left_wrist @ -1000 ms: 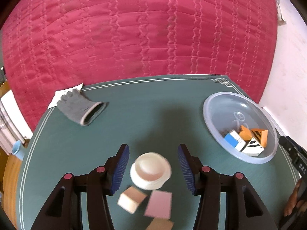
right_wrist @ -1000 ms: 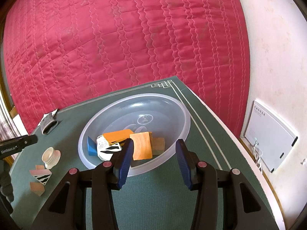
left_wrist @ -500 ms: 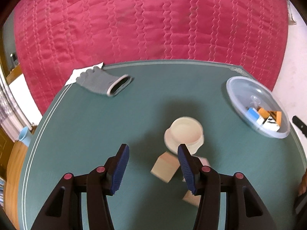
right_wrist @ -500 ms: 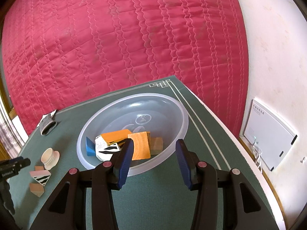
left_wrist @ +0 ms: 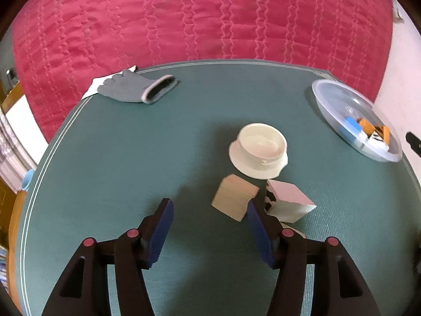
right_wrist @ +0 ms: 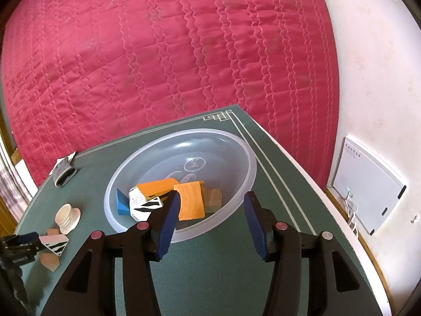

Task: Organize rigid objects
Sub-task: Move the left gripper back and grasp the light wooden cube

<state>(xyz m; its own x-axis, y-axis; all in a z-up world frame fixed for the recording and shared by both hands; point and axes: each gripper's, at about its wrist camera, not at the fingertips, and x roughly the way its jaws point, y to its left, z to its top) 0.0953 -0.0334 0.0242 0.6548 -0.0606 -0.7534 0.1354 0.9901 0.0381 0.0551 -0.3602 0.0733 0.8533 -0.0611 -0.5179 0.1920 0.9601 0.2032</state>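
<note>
Blocks left on the green table (left_wrist: pixel 110 173) are gathered in a tight cluster: a tan block (left_wrist: pixel 234 200) lies just ahead of the left gripper (left_wrist: pixel 209 231), a pink-topped block with black-and-white striped sides (left_wrist: pixel 289 202) is pressed close beside it, and a third tan block (right_wrist: pixel 50 262) sits behind them. A cream plastic cap (left_wrist: pixel 259 154) stands just beyond the cluster, apparently touching or nearly touching the tan block. The other blocks, orange, blue and striped, are already collected in the clear plastic bowl (right_wrist: pixel 244 155) at the table's far right corner.

The left gripper is held wide apart with nothing between its pads; its right finger (left_wrist: pixel 259 233) overlaps the gap between the tan and striped blocks. The right gripper (right_wrist: pixel 210 223) is likewise spread wide and empty, poised at the near rim of the bowl.

Trouble is judged most likely from the crowding. If the left jaws are closed as placed, two blocks could be caught together, or the striped block could be shoved aside into the cap and the cap tipped. A block gripped by a corner could be twisted out and dropped short of the bowl.

Small print is seen on a white label on one block in the bowl (right_wrist: pixel 136 197), but it cannot be read. Lettering on the white wall panel (right_wrist: pixel 365 184) is also too small to make out.

A grey glove (left_wrist: pixel 136 89) lies well apart at the far edge.
</note>
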